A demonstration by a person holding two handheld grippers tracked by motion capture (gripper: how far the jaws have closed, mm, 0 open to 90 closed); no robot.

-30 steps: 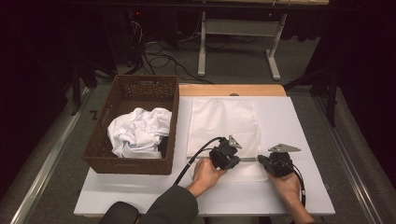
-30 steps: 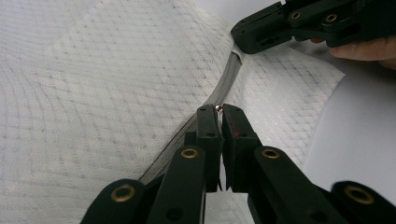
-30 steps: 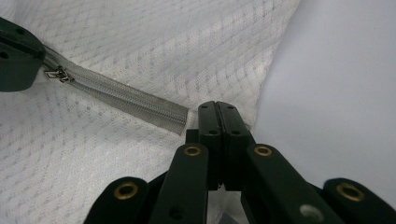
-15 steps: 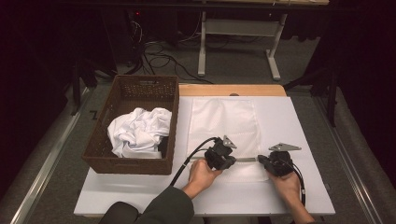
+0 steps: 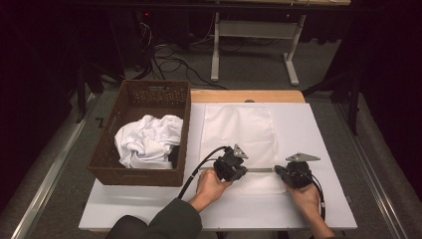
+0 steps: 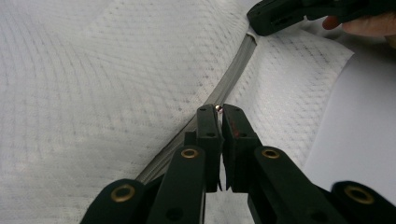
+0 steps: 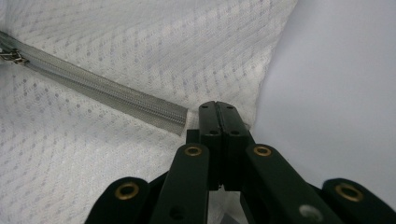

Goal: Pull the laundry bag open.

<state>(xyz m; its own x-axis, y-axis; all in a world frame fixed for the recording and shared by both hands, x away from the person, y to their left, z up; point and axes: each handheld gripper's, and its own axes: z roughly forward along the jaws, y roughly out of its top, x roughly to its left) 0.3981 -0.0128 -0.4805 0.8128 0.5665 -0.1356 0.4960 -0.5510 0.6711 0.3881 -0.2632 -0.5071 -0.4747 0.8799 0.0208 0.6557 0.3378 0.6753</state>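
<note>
- A white mesh bag (image 5: pixel 239 137) lies flat on the white surface (image 5: pixel 323 139), to the right of a brown wicker basket (image 5: pixel 130 169) that holds crumpled white cloth (image 5: pixel 145 139).
- A grey zipper (image 6: pixel 233 77) runs across the near end of the bag, between the two hands.
- The left hand-held gripper (image 5: pixel 242 171) sits at the left part of the zipper line; in the left gripper view its jaws are closed to a thin gap, with the small metal zipper pull (image 6: pixel 218 108) right at their tips.
- The right hand-held gripper (image 5: pixel 277 171) rests at the bag's right edge, with the zipper's end just beside its tips; in the right gripper view its jaws are pressed fully together on the mesh fabric at that edge.
- The person's left hand (image 5: pixel 211 184) and right hand (image 5: pixel 304 196) come in from the near side of the surface, each wrapped around its tool.
- A black cable (image 5: pixel 199 167) trails from the left tool toward the basket.
</note>
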